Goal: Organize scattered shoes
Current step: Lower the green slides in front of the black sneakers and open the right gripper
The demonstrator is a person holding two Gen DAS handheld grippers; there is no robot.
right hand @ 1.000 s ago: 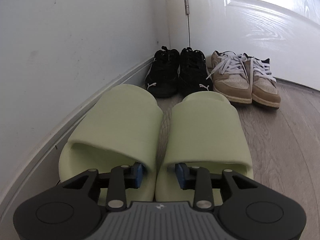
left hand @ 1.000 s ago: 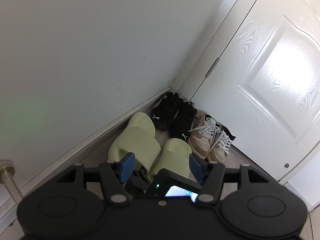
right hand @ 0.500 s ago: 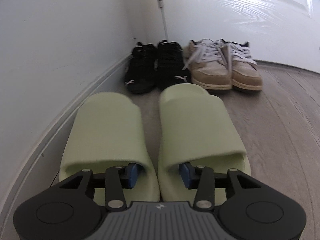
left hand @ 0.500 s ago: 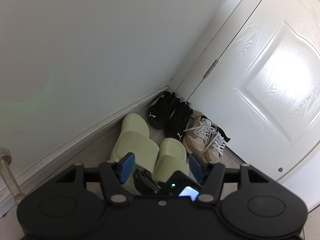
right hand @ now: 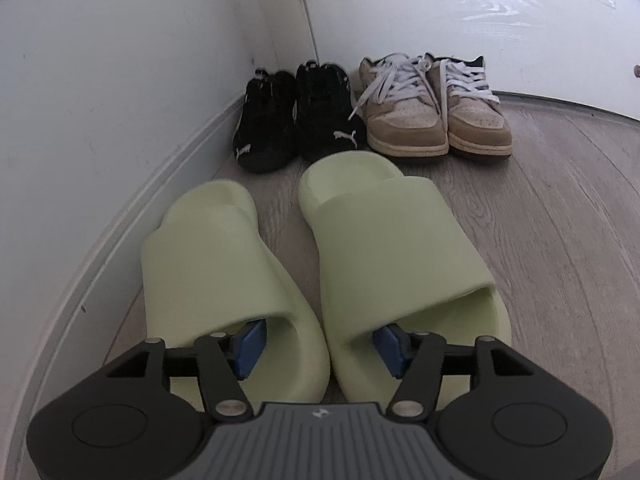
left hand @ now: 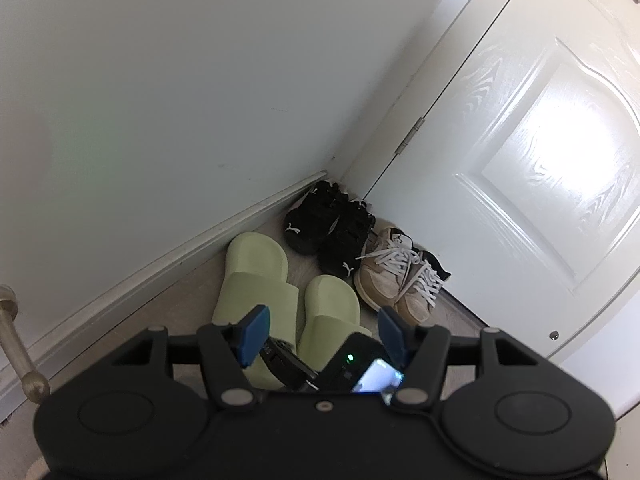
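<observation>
In the corner where the wall [right hand: 100,80] meets the door [right hand: 480,8], three pairs stand on the floor [right hand: 560,220]. From left to right at the back are the black trainers [right hand: 296,120], then the tan sneakers [right hand: 436,108], both with toes pointing out. In front, beside the skirting, lie the green slides [right hand: 304,264], parallel, a narrow gap between them.

The right gripper [right hand: 320,346] sits at their heels, one pad in each slide's opening; its jaws are opening, straddling the two inner walls with no pad pressing. The left gripper [left hand: 320,332] hangs above, about half open, holding nothing.

The job looks almost finished: every shoe in view is paired and lined up, the slides just being let go. Whether others lie elsewhere cannot be seen.
</observation>
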